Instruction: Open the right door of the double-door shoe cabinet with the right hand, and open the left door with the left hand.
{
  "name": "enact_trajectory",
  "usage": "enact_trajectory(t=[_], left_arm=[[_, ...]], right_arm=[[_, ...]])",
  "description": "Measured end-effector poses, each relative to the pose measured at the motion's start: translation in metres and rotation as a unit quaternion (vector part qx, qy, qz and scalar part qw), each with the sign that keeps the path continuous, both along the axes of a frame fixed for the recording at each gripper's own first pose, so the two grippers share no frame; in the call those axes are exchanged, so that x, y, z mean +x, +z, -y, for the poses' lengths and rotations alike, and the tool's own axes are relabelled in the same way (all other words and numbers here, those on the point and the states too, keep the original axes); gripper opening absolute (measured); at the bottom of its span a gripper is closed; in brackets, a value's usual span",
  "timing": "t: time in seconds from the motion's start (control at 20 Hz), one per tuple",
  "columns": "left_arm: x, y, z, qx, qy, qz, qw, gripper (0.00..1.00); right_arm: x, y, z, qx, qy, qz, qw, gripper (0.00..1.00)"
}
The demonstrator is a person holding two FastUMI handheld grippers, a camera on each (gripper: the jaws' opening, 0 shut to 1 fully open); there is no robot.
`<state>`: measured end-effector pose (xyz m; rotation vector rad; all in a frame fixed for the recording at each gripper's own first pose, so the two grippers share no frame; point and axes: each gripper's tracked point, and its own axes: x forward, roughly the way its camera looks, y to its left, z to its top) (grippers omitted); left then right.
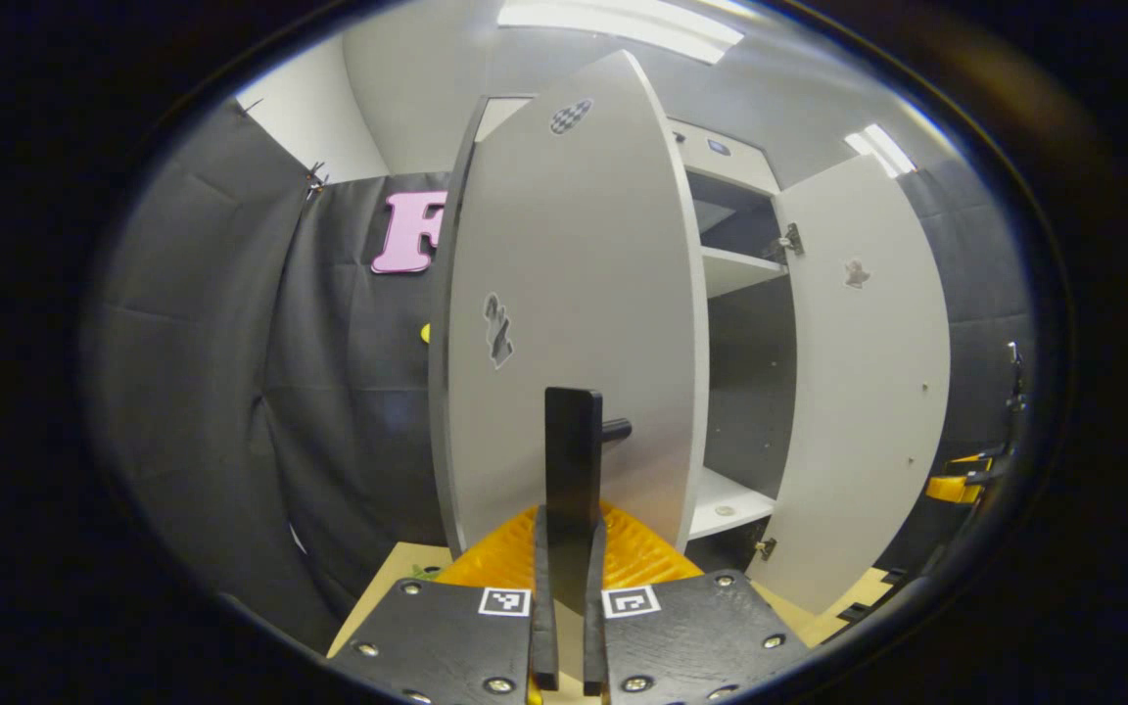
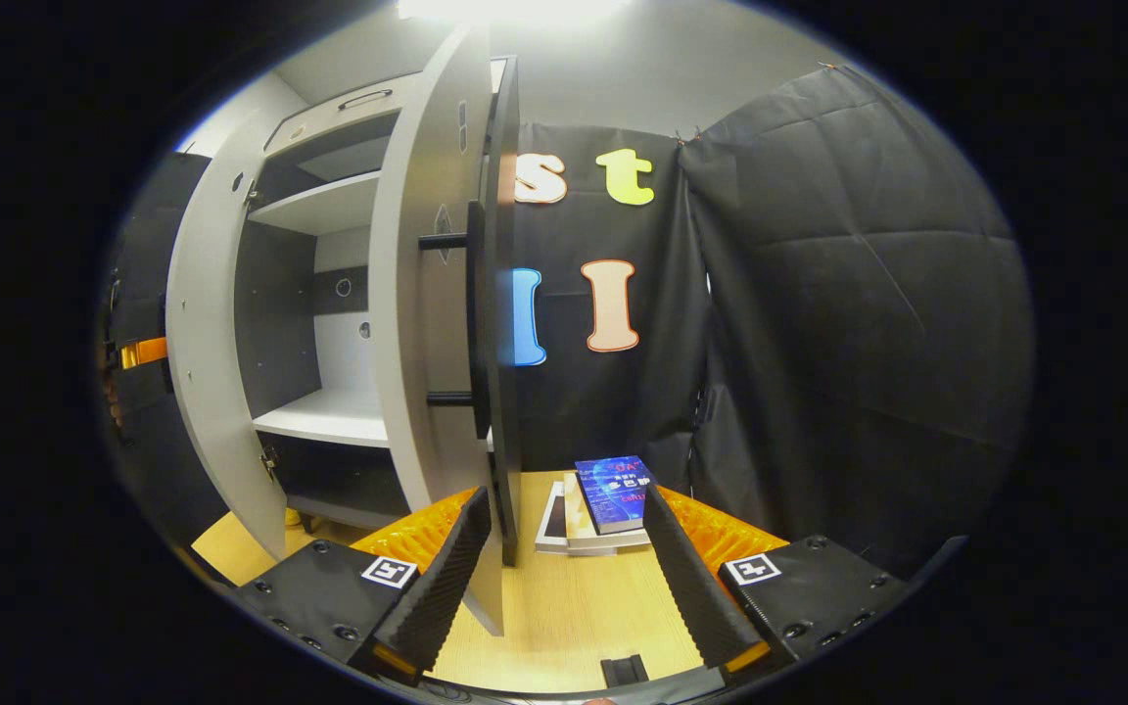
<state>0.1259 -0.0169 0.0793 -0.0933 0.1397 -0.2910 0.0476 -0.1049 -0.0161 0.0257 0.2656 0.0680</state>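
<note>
In the left gripper view the white left door (image 1: pixel 574 294) of the shoe cabinet stands swung open, close in front of me. Its black bar handle (image 1: pixel 574 441) runs down between the fingers of my left gripper (image 1: pixel 571 529), which is shut on it. The right door (image 1: pixel 868 372) is also swung open, baring the shelves (image 1: pixel 732 269). In the right gripper view my right gripper (image 2: pixel 564 504) is open and holds nothing. The right door (image 2: pixel 417 294) shows edge-on, its lower edge just inside my left finger (image 2: pixel 446 578). Its black handle (image 2: pixel 477 323) is above the fingers.
A stack of books (image 2: pixel 608 499) lies on the wooden table (image 2: pixel 564 607) beyond my right gripper. Black cloth walls close in on both sides. The other gripper's orange body (image 1: pixel 956 485) shows at the far right past the right door.
</note>
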Motion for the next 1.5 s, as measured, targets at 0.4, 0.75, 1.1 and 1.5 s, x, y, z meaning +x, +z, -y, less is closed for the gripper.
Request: enact_trajectory(t=[0.4, 0.75, 1.1, 1.5], left_arm=[[-0.006, -0.008, -0.043, 0.015, 0.017, 0.001, 1.0, 0.11], [0.002, -0.023, -0.128, 0.005, 0.062, -0.007, 0.998, 0.02], [-0.015, -0.018, -0.123, 0.0, 0.05, 0.005, 0.999, 0.02], [-0.097, -0.006, -0.124, 0.017, 0.103, 0.018, 0.994, 0.0]], right_arm=[[-0.02, -0.001, -0.016, -0.001, -0.012, -0.006, 1.0, 0.98], [-0.048, 0.008, -0.047, -0.004, -0.012, 0.011, 1.0, 0.98], [-0.075, 0.021, -0.075, -0.008, -0.006, 0.027, 1.0, 0.98], [-0.091, 0.043, -0.09, -0.015, 0.043, 0.062, 0.997, 0.99]])
